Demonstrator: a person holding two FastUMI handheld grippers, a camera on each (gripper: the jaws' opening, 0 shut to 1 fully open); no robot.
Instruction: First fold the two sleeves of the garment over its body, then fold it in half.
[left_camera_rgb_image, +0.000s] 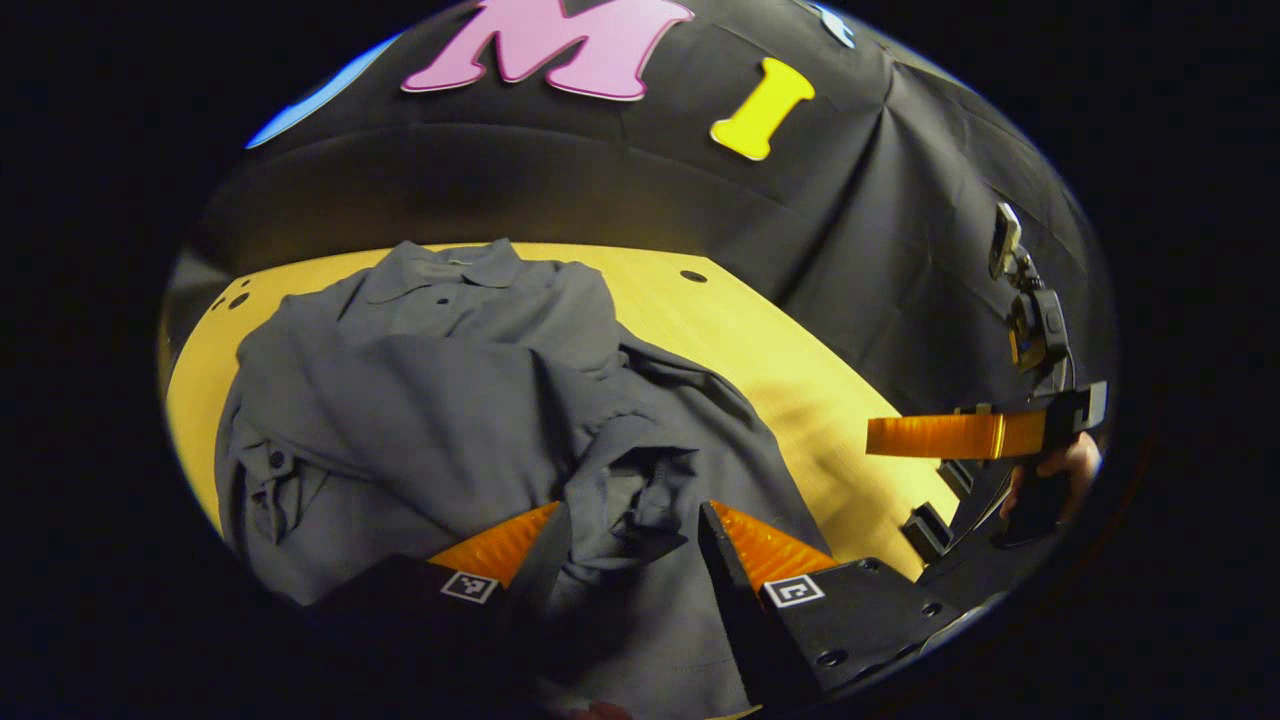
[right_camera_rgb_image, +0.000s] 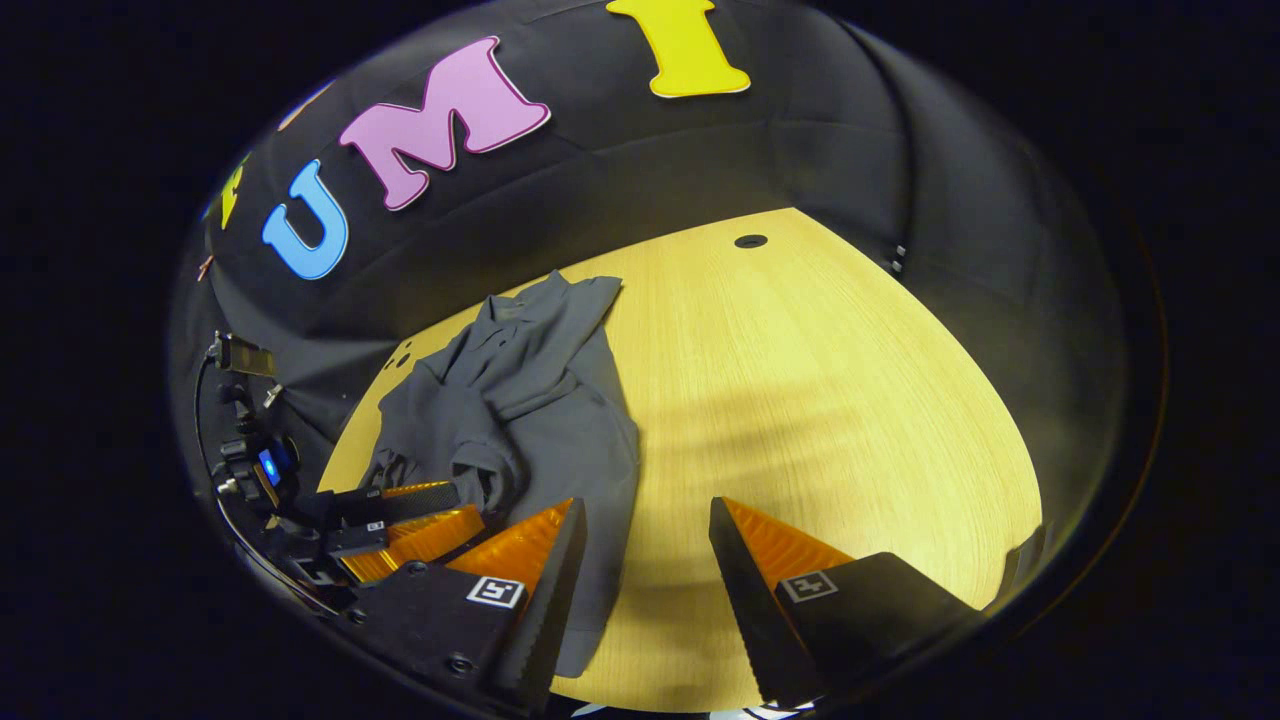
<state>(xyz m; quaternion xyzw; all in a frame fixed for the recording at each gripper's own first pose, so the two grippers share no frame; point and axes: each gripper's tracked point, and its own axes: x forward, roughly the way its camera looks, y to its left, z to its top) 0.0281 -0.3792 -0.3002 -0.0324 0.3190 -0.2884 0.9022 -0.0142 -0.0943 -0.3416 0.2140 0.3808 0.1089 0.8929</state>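
Bunched sleeve fabric (left_camera_rgb_image: 640, 500) sits right between the left gripper (left_camera_rgb_image: 628, 535) fingers, at the near edge of the grey polo shirt (left_camera_rgb_image: 450, 400). Jaws are spread wide with cloth in the gap; neither finger visibly presses it, so it reads as released, not clamped. Shirt lies on the wooden table (left_camera_rgb_image: 800, 370), collar (left_camera_rgb_image: 460, 265) at the far end, away from the gripper, hem toward it. One sleeve looks laid across the body already, far-left of the fingers; the crumpled one between them looks like the second sleeve, messy, so I judge the sleeve stage barely finished or still needing tidying.

Right gripper (right_camera_rgb_image: 640, 560) hovers over bare table, fingers parted, holding nothing; shirt edge (right_camera_rgb_image: 600, 470) lies just beside and partly under its left finger. Same gripper shows in the left gripper view off to the right (left_camera_rgb_image: 960, 437), well apart from the cloth, with a hand (left_camera_rgb_image: 1070, 465) behind it.

To do this well: flatten the bunch first, or the half fold will trap a lump. Left should close on the hem corner near it, not on the wad. Right needs to shift left onto the other hem corner. Pinch both layers, lift together, carry evenly toward the collar, keep the edge taut. Risk: folded sleeves sliding off if one side leads.
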